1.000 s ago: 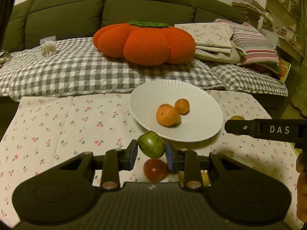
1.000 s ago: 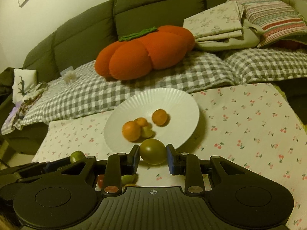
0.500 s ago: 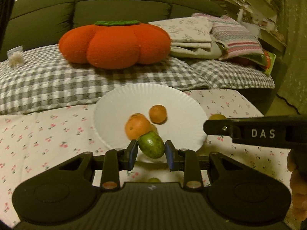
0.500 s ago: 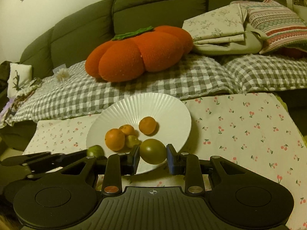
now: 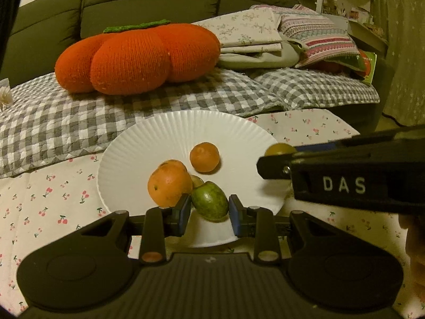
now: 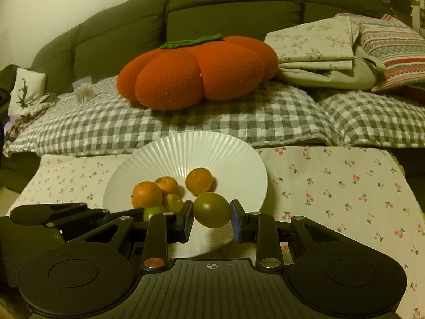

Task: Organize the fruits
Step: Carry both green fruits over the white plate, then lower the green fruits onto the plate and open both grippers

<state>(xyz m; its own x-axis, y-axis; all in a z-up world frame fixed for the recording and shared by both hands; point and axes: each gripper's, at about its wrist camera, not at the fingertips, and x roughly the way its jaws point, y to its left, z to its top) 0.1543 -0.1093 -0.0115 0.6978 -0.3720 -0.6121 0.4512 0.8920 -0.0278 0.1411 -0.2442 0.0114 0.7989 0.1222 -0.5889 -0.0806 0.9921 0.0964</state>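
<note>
Nearest you, your left claw (image 5: 209,210) pinched an oval green fruit (image 5: 210,204) over the near rim of the white plate (image 5: 164,133), while your right claw (image 6: 211,219) pinched a round olive-green fruit (image 6: 211,209) just to its right. Farther in, 3 oranges (image 6: 199,181) and a small yellowish fruit (image 6: 172,202) already sat on the plate. Both carried fruits were not yet released; the job looked nearly finished.

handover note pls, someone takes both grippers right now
Left gripper: jaws shut on an oval green fruit, over the near part of the white ribbed paper plate.
Right gripper: jaws shut on a round olive-green fruit, also over the plate's near edge.
Done: three orange citrus fruits and a small yellowish fruit lie on the plate.
Left: set down and release both held fruits on the plate.
</note>
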